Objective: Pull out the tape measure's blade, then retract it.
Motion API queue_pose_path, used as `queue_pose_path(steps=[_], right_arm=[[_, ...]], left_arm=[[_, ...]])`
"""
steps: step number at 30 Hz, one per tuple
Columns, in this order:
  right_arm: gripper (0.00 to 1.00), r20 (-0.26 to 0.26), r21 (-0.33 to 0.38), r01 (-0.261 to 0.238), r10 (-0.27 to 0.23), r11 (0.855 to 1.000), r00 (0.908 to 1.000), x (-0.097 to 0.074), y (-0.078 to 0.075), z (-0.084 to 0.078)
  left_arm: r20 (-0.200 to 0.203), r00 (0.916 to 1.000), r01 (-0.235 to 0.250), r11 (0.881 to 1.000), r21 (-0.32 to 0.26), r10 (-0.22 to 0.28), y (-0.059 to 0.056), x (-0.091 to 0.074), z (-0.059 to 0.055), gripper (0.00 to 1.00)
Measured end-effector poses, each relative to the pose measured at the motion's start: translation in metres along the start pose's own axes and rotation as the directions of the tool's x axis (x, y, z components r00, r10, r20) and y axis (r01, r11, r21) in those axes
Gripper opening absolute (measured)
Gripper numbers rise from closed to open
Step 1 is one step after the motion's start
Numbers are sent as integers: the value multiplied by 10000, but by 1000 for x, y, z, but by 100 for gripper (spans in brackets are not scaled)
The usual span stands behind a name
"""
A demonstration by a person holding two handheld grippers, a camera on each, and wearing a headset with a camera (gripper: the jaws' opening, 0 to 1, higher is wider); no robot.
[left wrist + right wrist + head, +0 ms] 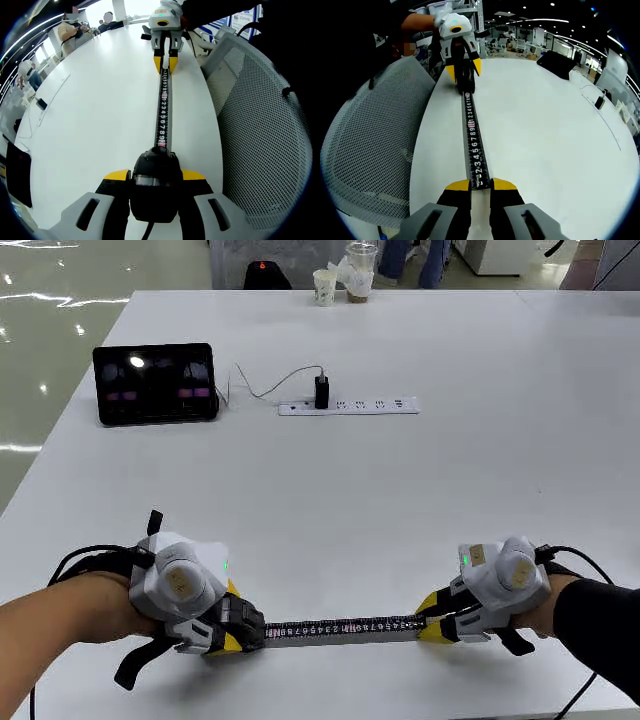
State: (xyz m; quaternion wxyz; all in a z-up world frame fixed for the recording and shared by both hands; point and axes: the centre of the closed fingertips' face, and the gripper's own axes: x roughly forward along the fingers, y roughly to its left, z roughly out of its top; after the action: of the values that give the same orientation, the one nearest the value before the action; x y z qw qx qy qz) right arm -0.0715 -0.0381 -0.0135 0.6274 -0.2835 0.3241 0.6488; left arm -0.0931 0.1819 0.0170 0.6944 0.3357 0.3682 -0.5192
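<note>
Along the tabletop's [400, 470] near edge: blade [340, 627] extended flat. Jaws of left gripper [156, 176] clamp the case [155, 196]; jaws of right gripper [481, 186] pinch the blade tip. The case looks rigid, a sound hold. The blade is thin and springy, and likely snaps back if released.

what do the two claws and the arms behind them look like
The left claw and right claw match: rounded white-grey bodies, black jaws with yellow tips, a black lever underneath, and a green light on each. Both trail black cables. The right arm wears a black sleeve; the left forearm is bare.
</note>
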Motion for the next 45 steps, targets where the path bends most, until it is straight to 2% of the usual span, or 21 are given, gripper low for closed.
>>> queue_pose_path(steps=[32, 39, 45], right_arm=[[10, -83, 325, 79, -76, 9994, 9999, -10, 0, -11], [11, -468, 85, -110, 114, 9999, 9988, -8, 1, -9], [12, -561, 101, -156, 161, 9998, 9983, -9, 2, -10]], left_arm=[[168, 9998, -103, 9999, -42, 104, 1, 1, 1, 31], [219, 9998, -44, 10000, 73, 42, 1, 1, 3, 32], [158, 9999, -50, 9998, 202, 47, 1, 2, 3, 32]])
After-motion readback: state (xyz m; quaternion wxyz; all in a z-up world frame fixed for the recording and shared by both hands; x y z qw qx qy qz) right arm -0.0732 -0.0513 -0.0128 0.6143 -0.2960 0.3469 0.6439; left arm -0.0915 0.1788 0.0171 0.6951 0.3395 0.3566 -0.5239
